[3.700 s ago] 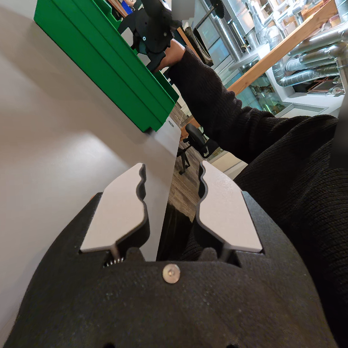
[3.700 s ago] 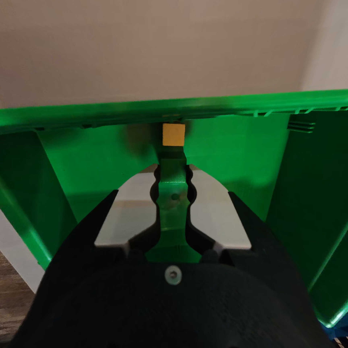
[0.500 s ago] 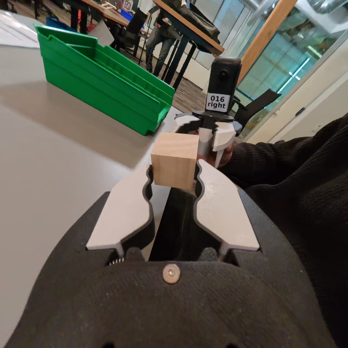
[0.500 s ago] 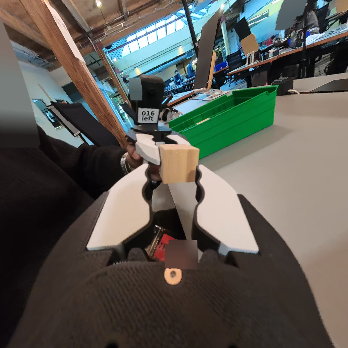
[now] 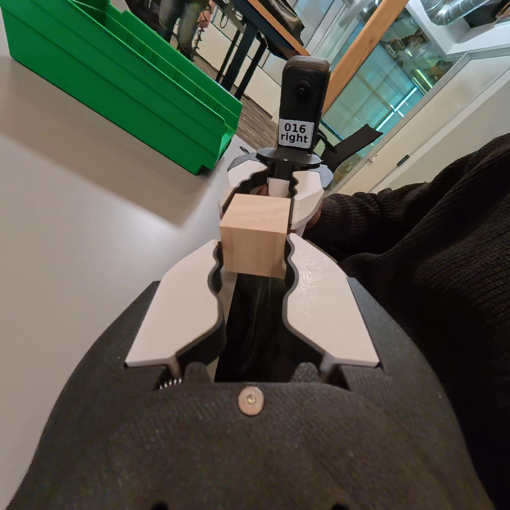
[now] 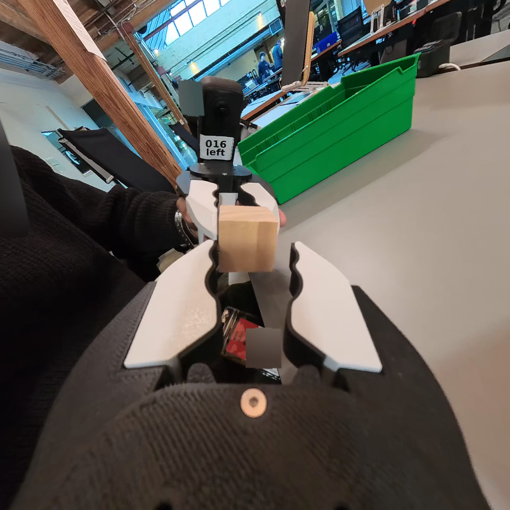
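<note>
A pale wooden cube [image 5: 252, 248] is clamped between the fingertips of my left gripper [image 5: 252, 241], which is shut on it and holds it in the air by the table's edge. My right gripper [image 6: 253, 245] faces it from the other side. Its jaws stand around the same cube [image 6: 245, 242]. Its left finger touches the cube, and a gap shows on the right side, so it is open. The right gripper [image 5: 271, 193] shows behind the cube in the left wrist view. The left gripper [image 6: 229, 198] shows behind the cube in the right wrist view.
A long green plastic bin [image 5: 124, 91] stands on the grey table [image 5: 69, 248] beyond the grippers; it also shows in the right wrist view [image 6: 331, 143]. A person's black-sleeved arms hold both grippers. Desks, chairs and a wooden post lie beyond the table.
3.7 s ago my right gripper was inside the green bin by the cube and my left was open and empty. Now my left is shut on the cube, and my right's jaws have widened.
</note>
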`<state>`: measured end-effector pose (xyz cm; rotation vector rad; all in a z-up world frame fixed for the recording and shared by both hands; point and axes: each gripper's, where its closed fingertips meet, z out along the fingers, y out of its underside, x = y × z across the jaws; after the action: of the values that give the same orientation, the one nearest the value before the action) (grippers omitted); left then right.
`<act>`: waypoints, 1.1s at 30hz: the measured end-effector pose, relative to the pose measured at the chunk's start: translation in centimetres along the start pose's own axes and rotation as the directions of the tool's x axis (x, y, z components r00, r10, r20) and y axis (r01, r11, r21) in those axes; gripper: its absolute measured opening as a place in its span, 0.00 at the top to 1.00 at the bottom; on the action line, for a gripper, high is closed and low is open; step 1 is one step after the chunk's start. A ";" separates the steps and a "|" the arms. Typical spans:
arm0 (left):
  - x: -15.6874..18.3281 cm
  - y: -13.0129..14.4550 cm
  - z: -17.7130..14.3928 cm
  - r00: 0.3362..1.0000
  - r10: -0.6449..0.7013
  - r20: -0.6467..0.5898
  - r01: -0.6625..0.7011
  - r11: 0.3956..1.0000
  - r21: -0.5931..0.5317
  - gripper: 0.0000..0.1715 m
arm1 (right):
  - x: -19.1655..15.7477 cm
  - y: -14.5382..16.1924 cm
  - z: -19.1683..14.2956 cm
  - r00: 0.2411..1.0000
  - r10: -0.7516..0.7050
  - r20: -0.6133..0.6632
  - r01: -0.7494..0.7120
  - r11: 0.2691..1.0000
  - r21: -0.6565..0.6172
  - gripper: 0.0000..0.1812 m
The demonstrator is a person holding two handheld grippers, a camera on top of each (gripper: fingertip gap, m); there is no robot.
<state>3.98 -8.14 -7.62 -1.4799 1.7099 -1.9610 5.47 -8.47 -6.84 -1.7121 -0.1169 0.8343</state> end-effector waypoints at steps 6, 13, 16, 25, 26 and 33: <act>0.2 0.2 0.2 1.000 -0.005 -0.007 0.005 1.000 -0.002 0.75 | -0.4 0.2 0.2 1.000 0.014 0.028 -0.014 1.000 -0.007 0.75; 0.4 0.1 0.2 1.000 0.002 -0.003 -0.002 1.000 0.001 0.75 | -0.8 0.2 0.2 0.999 0.012 0.047 -0.012 1.000 -0.009 0.78; 0.5 0.1 0.2 1.000 0.005 -0.001 -0.005 1.000 0.001 0.75 | -0.8 0.2 0.1 0.999 0.011 0.048 -0.011 1.000 -0.009 0.78; 0.6 0.1 0.2 1.000 0.012 -0.002 -0.012 1.000 0.000 0.75 | -0.9 0.2 0.1 0.999 0.002 0.048 -0.001 1.000 -0.010 0.78; 0.6 0.1 0.2 1.000 0.012 -0.001 -0.012 1.000 -0.001 0.75 | -0.9 0.2 0.1 0.999 0.002 0.049 -0.001 1.000 -0.011 0.78; 0.5 0.2 0.2 1.000 0.011 -0.002 -0.011 1.000 -0.002 0.75 | -0.9 0.2 0.1 0.999 0.004 0.052 -0.003 1.000 -0.012 0.78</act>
<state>3.79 -8.71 -7.49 -1.4664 1.7179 -1.9564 4.66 -8.85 -6.65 -1.7023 -0.1543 0.8822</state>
